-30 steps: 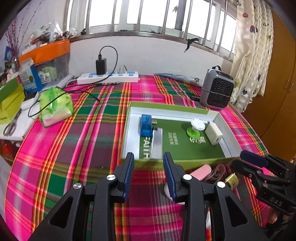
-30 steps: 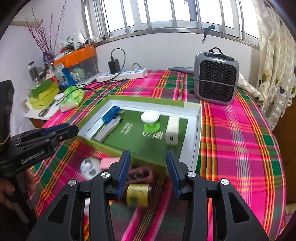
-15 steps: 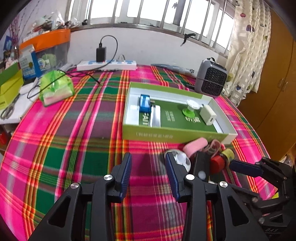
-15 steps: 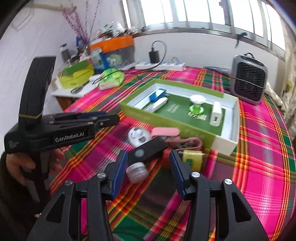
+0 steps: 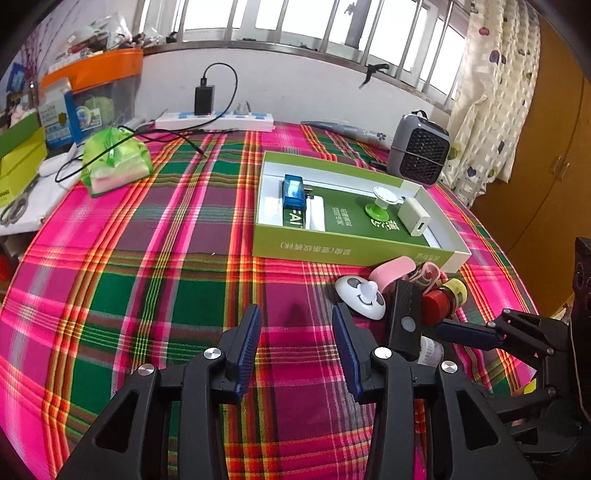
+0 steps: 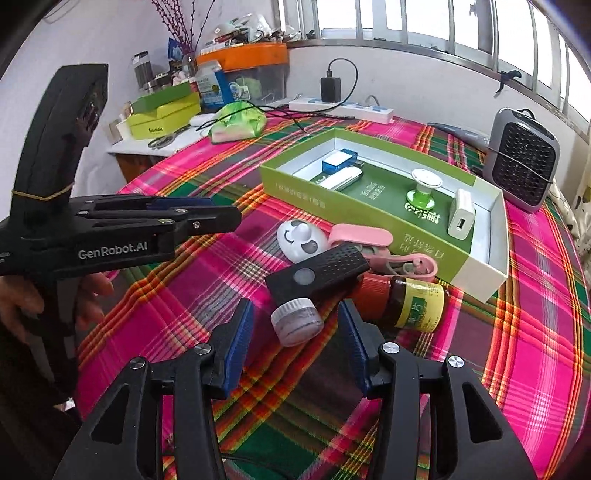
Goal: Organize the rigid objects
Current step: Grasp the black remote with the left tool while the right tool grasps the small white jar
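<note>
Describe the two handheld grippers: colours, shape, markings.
Both are matte black plastic with silver screw heads. The right gripper has two angular fingers faced with ribbed blue pads. The left gripper matches it; in the right wrist view its side reads "GenRobot.AI" in white, and a thin yellowish band circles its upright black grip.

You face a barred window (image 5: 317, 22), bright with daylight, above a white wall (image 5: 303, 88). Right of the window hangs a spotted curtain (image 5: 491, 99), then a wooden cabinet (image 5: 554, 155); below it stands a table under plaid cloth (image 5: 147, 266).
</note>
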### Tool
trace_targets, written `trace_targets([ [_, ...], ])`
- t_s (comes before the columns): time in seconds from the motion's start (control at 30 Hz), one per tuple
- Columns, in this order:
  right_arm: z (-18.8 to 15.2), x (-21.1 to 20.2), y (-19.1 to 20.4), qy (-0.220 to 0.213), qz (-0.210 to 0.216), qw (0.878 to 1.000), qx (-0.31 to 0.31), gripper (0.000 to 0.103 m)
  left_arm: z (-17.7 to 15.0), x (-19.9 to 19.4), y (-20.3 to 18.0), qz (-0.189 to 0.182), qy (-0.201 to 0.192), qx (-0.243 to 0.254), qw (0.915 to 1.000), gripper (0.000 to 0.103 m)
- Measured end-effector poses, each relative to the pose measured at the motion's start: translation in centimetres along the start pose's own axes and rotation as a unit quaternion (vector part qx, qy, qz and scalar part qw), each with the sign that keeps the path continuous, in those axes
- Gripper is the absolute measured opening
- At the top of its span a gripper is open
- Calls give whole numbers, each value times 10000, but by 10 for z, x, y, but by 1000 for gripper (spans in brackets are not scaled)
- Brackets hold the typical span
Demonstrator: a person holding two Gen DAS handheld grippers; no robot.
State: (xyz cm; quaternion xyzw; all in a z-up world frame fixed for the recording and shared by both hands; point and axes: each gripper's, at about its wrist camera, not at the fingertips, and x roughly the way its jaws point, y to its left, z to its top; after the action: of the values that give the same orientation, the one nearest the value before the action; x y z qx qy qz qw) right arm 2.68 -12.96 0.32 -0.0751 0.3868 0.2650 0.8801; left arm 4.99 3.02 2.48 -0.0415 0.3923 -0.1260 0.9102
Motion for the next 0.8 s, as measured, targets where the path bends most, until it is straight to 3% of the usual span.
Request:
trace_targets([
  [0.43, 1, 6, -2, 79, -64, 9999, 10, 48, -2, 2, -3, -3, 30, 49, 10000, 39],
  [0.53, 1, 5, -3, 61, -35, 10000, 8, 38, -2, 2, -4, 1, 34, 59, 10000, 39],
  [0.8, -1, 2, -1, 38, -34, 10000, -40, 33, -1, 2, -8, -4, 36, 95, 9999, 39],
])
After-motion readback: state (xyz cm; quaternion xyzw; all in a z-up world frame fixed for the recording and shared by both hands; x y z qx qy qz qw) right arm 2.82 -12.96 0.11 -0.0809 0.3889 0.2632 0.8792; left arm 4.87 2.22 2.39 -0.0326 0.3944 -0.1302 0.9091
